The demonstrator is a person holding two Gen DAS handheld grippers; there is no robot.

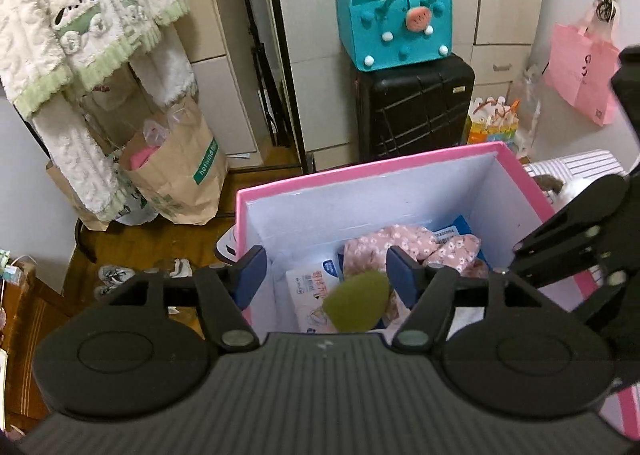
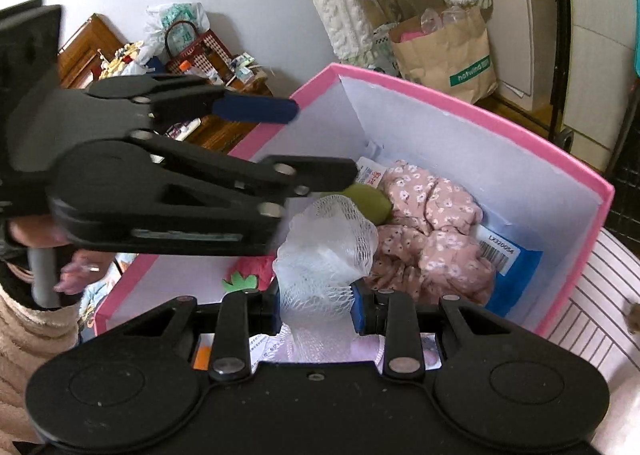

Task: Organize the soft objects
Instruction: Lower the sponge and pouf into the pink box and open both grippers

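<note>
The right gripper (image 2: 316, 309) is clamped on the white mesh puff (image 2: 326, 239), just above the pink box (image 2: 472, 111). The left gripper (image 1: 324, 275) hangs apart over it, the green sponge (image 1: 356, 303) blurred beneath, seemingly dropping free. Best to lower before releasing — beside the floral cloth (image 2: 432, 223), deeper inside the box.

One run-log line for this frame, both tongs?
left tongs: open, over pink box, green sponge beneath | right tongs: shut on white mesh puff, above box
</note>
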